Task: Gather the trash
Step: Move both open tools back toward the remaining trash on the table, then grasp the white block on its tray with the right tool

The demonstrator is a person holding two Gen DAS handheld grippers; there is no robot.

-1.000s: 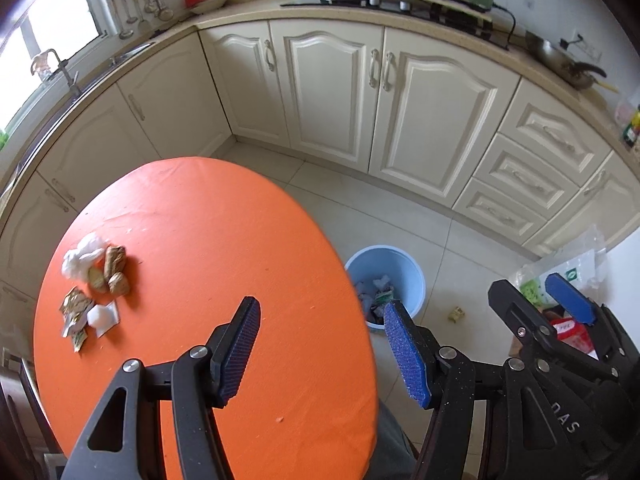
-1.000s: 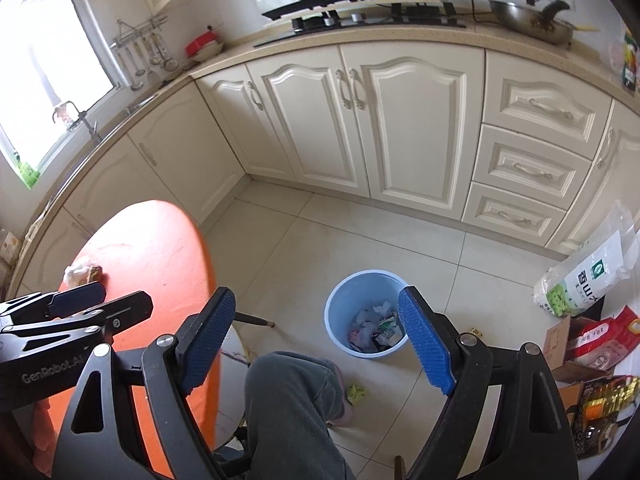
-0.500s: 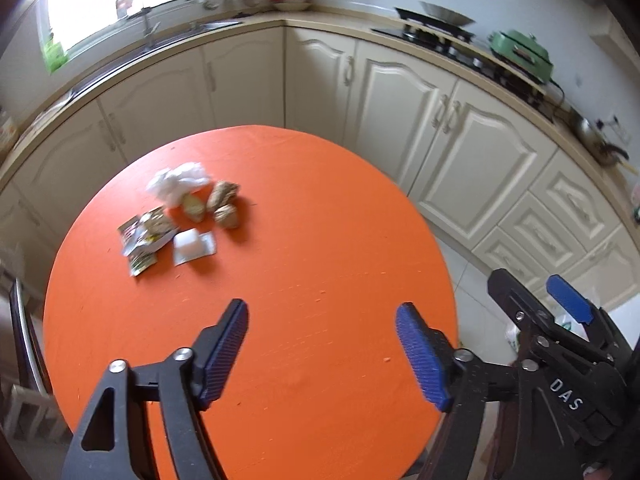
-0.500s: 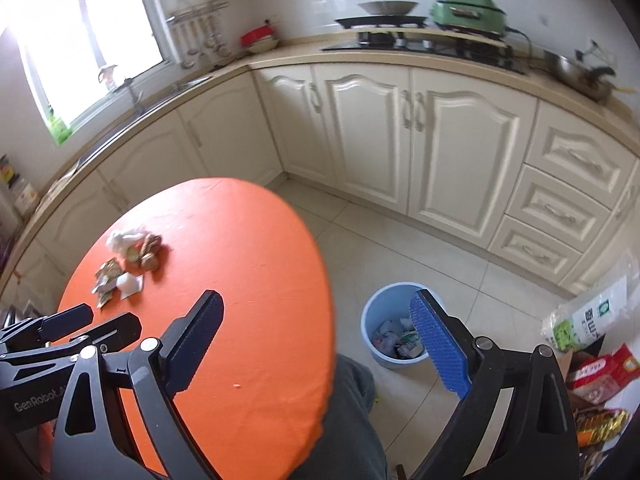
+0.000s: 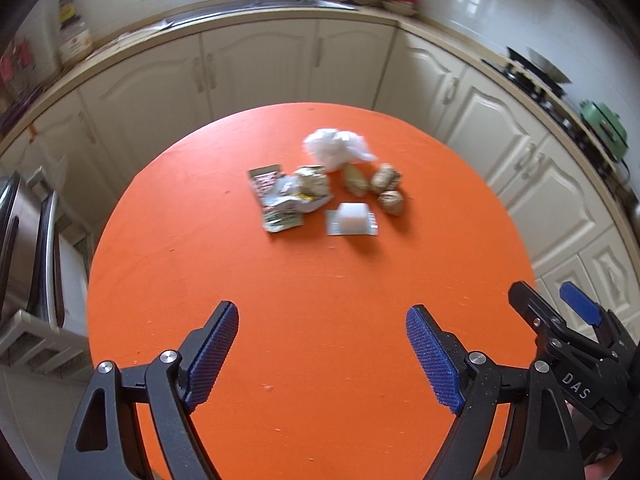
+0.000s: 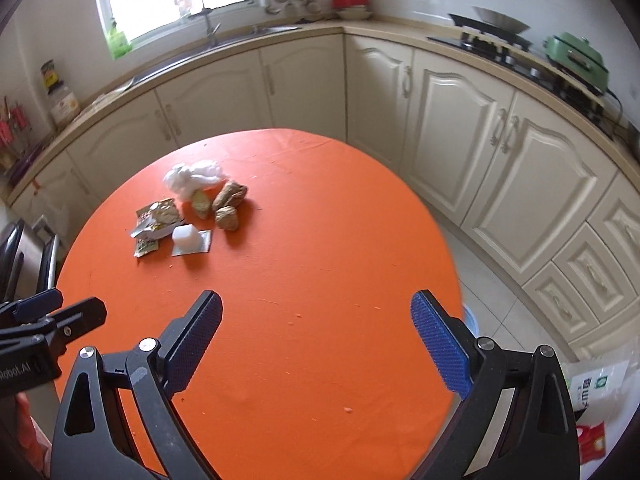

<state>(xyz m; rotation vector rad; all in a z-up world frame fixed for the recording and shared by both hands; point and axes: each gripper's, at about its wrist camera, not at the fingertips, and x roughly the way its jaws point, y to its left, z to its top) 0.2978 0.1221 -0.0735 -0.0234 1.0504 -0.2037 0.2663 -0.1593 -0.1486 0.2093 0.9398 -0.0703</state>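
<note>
A small heap of trash lies on the far half of the round orange table (image 5: 304,320): a crumpled white tissue (image 5: 338,149), torn snack wrappers (image 5: 286,196), a white plastic cup on a foil lid (image 5: 352,220) and brown crumpled lumps (image 5: 390,194). The same heap shows in the right wrist view: tissue (image 6: 192,176), wrappers (image 6: 156,220), white cup (image 6: 188,238), brown lumps (image 6: 228,204). My left gripper (image 5: 322,354) is open and empty above the table's near half. My right gripper (image 6: 316,340) is open and empty beside it, also short of the heap.
Cream kitchen cabinets (image 6: 460,120) curve around behind the table, with a sink and a stove on the counter. A sliver of the blue bin (image 6: 469,318) shows on the floor past the table's right edge. Bags (image 6: 596,396) lie at the lower right. A metal chair (image 5: 24,248) stands left.
Both grippers have swung left from the blue floor bin to face the table. The trash heap now sits ahead of both, nearer the middle of each view. Both stayed open.
</note>
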